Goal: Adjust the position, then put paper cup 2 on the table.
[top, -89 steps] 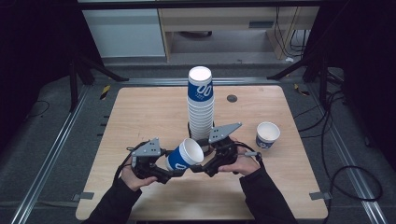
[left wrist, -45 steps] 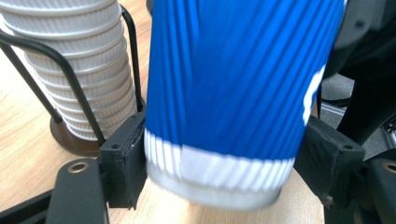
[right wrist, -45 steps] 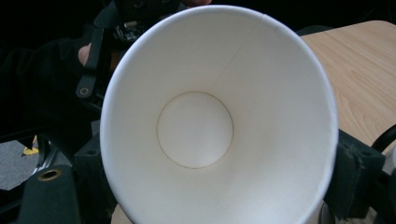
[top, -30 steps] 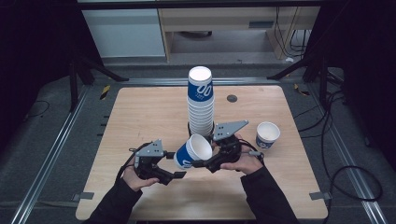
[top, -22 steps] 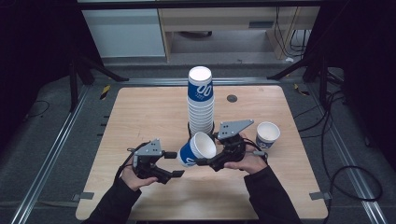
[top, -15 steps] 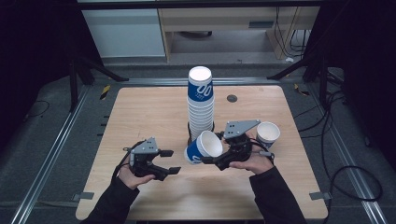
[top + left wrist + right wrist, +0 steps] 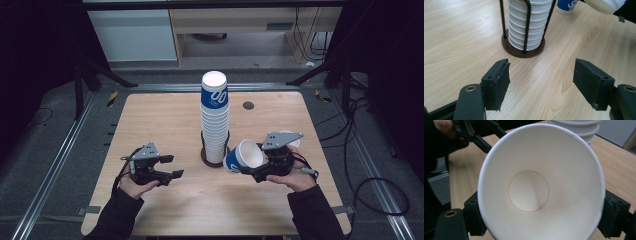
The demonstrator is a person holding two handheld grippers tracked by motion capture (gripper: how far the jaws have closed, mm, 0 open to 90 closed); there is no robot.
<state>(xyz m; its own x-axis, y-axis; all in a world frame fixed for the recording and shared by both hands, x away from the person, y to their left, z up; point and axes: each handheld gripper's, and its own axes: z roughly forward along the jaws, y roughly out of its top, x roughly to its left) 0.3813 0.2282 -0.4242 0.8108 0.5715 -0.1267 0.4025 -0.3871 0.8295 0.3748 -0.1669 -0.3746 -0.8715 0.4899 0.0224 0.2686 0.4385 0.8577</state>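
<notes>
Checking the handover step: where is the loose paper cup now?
High view: the cup lies tilted in the right gripper, just right of the cup stack, above the table.

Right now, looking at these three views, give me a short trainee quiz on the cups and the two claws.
1. True or false: the left claw holds a cup.
2. What is the right claw gripping? A) a lid B) a single paper cup C) the cup stack
3. Fill in: the cup stack stands in a wire holder on a round ____ base.

Key
1. False: its jaws have just been closing with nothing between them.
2. B: the cup lies on its side, its mouth facing the right gripper view's camera.
3. Brown.
</notes>
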